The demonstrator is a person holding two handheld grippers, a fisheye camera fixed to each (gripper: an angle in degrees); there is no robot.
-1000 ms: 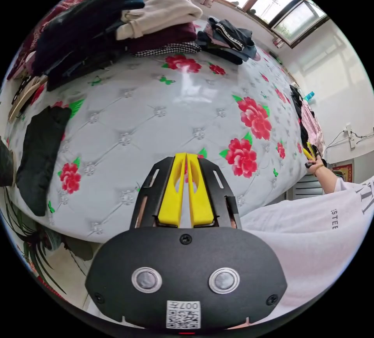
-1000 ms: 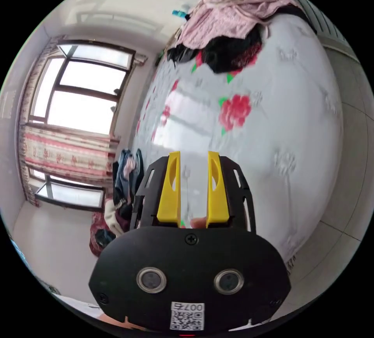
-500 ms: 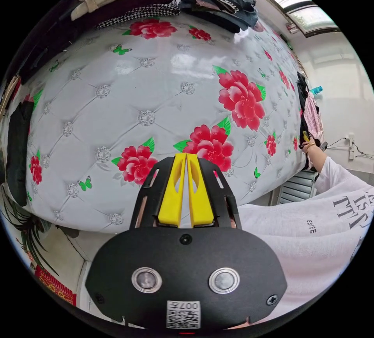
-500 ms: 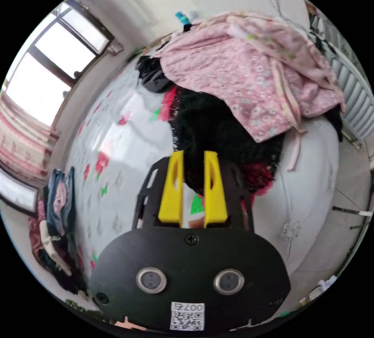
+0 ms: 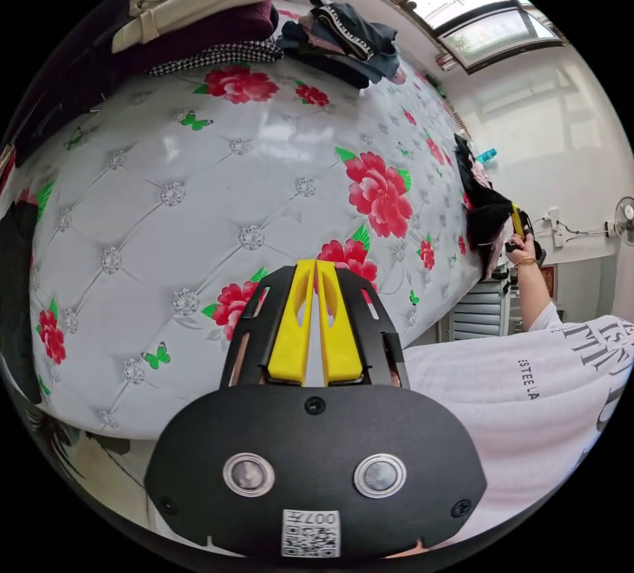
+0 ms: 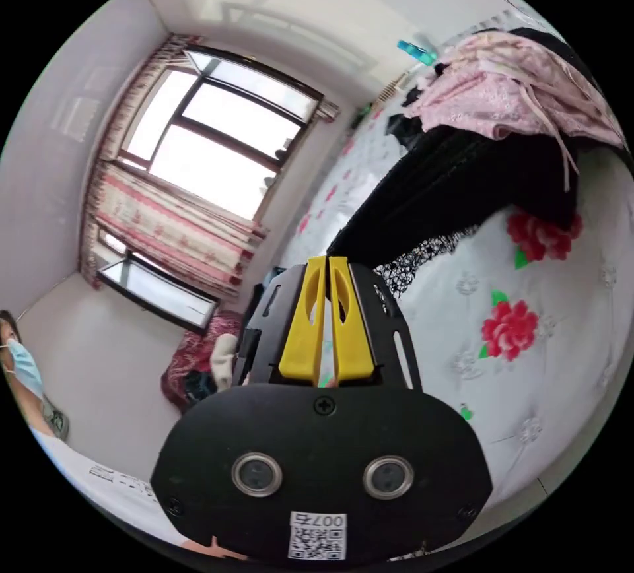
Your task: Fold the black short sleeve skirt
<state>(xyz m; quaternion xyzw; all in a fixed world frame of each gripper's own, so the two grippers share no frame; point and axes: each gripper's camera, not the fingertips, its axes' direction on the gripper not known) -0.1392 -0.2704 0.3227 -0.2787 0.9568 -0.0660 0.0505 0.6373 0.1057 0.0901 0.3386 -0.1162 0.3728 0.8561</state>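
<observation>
Since the earlier frames, the right gripper (image 6: pixel 328 263) has closed its yellow jaws, which stood apart half a second ago, and the black garment (image 6: pixel 456 190) now stretches out from under the pink garment (image 6: pixel 508 98) toward those jaws. Whether the jaw tips actually pinch the black lace hem cannot be told; the fabric's edge lies just behind them.

In the left gripper view, the right gripper (image 5: pixel 516 222) is raised at the far right edge of the bed (image 5: pixel 218 197), with the person's hand (image 5: pixel 522 248) on it and the dark cloth (image 5: pixel 485 216) bunched just beside it.

The left gripper (image 5: pixel 316 266) is closed on nothing and hovers above the near edge of the bed.

Folded stacks of clothes (image 5: pixel 218 12) lie along the far edge of the bed, and another dark garment (image 5: pixel 13 282) lies at its left edge.

A white sleeve (image 5: pixel 528 395) shows at the right of the left gripper view.
</observation>
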